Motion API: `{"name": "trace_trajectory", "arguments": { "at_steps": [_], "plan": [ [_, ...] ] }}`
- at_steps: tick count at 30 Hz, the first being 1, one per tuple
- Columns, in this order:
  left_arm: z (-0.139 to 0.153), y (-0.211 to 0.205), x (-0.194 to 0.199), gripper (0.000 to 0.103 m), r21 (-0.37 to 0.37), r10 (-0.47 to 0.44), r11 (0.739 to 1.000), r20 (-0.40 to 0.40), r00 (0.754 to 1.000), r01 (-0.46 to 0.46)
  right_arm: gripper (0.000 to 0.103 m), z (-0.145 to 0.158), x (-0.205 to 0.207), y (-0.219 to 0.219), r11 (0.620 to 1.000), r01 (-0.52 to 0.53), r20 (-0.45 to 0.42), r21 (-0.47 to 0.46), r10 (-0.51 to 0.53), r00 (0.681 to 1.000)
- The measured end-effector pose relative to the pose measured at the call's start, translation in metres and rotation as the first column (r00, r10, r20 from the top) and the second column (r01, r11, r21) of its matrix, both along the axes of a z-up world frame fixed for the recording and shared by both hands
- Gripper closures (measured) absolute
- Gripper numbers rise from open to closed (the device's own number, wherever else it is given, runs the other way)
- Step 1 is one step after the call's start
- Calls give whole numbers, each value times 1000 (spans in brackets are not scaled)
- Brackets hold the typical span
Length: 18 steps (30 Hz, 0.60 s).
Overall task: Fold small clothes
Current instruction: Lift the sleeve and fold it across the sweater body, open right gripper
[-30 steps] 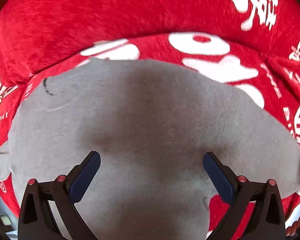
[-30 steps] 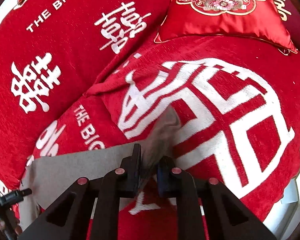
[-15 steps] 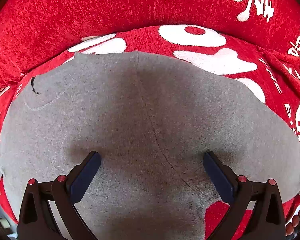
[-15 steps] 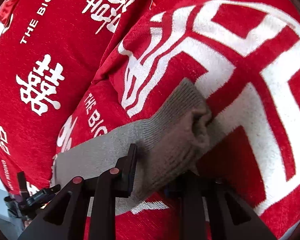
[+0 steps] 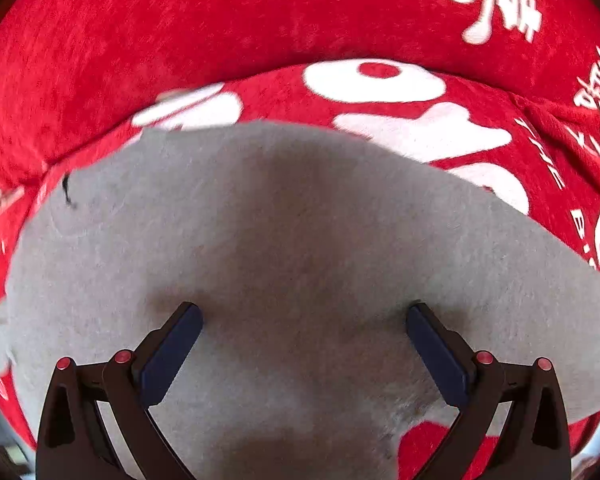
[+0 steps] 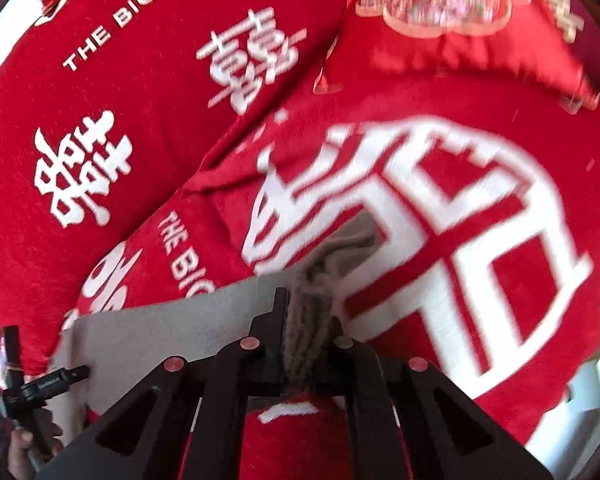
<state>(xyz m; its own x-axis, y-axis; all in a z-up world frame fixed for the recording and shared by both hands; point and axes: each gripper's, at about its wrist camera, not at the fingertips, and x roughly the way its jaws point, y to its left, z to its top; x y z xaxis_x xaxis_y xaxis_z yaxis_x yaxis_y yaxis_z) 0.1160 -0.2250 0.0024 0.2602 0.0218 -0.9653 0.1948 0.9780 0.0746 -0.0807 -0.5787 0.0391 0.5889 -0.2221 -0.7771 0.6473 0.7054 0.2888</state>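
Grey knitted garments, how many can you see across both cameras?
1: the grey knitted garment lies spread on the red printed blanket, one edge pinched in the right gripper. Others may be hidden.

A grey garment lies on the red printed blanket.

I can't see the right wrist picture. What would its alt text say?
The right gripper is shut on a bunched ribbed edge of a grey knit garment, which lies on a red blanket with large white characters. A red embroidered cushion sits behind it.
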Motion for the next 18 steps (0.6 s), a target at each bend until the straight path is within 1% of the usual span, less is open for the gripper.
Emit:
{"name": "trace_trajectory", "arguments": {
  "at_steps": [2,3,7,8,9,10,11,13,14,15,16,17,18],
  "plan": [
    [2,-5,4,0,16,-19,1000,-6,1000,19,96,0,6,-4,1000,1,-26,-10,-1,1000],
    [3,-3,8,0,6,-13,1000,-20,1000,13,96,-2,7,-4,1000,-4,-39,-13,4,999],
    [0,17,14,0,-58,82,995,-62,995,-86,96,0,14,5,998,-46,-62,-50,43,997],
    [-1,18,13,0,-70,90,993,-67,994,-94,96,2,12,6,997,-48,-66,-58,44,997],
    [-1,17,11,0,-65,85,994,-46,995,-87,96,2,12,7,996,-47,-77,-71,42,996],
    [-2,13,9,0,-38,66,997,-26,997,-67,96,3,11,8,995,-48,-89,-86,40,995],
    [-2,5,6,0,9,38,999,14,999,-38,96,4,12,9,994,-48,-103,-103,37,994],
    [1,-9,2,0,86,-3,996,54,999,-2,96,7,15,16,982,-58,-166,-177,28,986],
    [4,-16,2,0,116,-32,993,55,998,25,96,9,19,24,968,-71,-211,-242,19,977],
    [7,-20,4,0,92,-63,994,22,998,60,96,10,22,29,957,-87,-239,-278,19,971],
    [11,-20,5,0,14,-83,996,-25,996,83,96,13,24,35,948,-103,-256,-301,24,966],
    [16,-16,3,0,-77,-88,994,-57,994,84,96,17,25,40,945,-112,-256,-307,31,966],
    [23,-10,0,0,-120,-75,990,-49,996,69,96,21,25,44,942,-120,-253,-313,39,967]
  ]
}}
